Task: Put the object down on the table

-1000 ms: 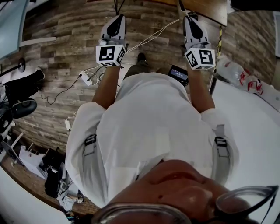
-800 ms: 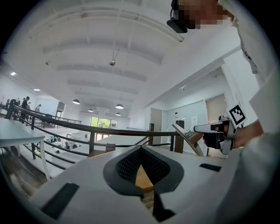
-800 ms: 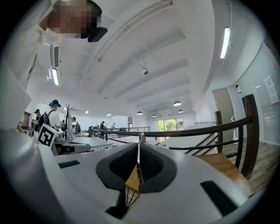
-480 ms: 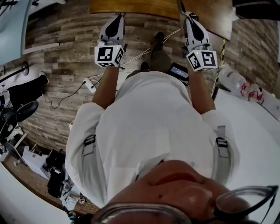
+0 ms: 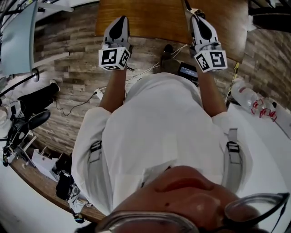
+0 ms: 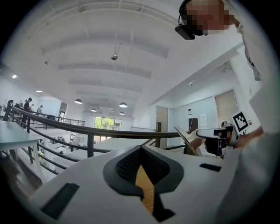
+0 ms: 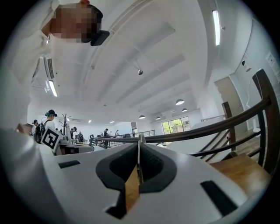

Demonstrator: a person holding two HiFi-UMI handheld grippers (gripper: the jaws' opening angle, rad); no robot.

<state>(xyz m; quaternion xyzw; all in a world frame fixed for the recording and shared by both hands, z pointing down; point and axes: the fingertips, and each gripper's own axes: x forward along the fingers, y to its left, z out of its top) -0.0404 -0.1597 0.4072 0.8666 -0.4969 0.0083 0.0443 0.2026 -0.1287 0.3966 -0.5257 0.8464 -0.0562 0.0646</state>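
The plank floor (image 5: 68,50) fills the left of the head view, and a power strip (image 5: 97,93) lies on it with its cable trailing away. Just right of that, the left gripper (image 5: 121,19) is held out level ahead of the person's white shirt (image 5: 159,127). Its tip reaches over the near edge of the brown wooden table (image 5: 150,18) at the far side of the scene. In the left gripper view its jaws are closed tip to tip with nothing between them, and only wood colour shows through the gap behind the tips.

A small dark device (image 5: 187,70) shows just below the right forearm, near the shirt.

The right gripper (image 5: 194,13) is held out level beside the left one, well apart from it, and it too reaches over the table's near edge. Its jaws are pressed together on a thin sheet (image 7: 139,141). In the right gripper view the sheet is seen edge-on, as a narrow upright strip between the pads that sticks up a little past the tips. What the sheet is made of I cannot tell. It is up in the jaws above the table, not lying on it.

At the far right a plastic bottle (image 5: 245,96) lies on a white surface (image 5: 273,150).
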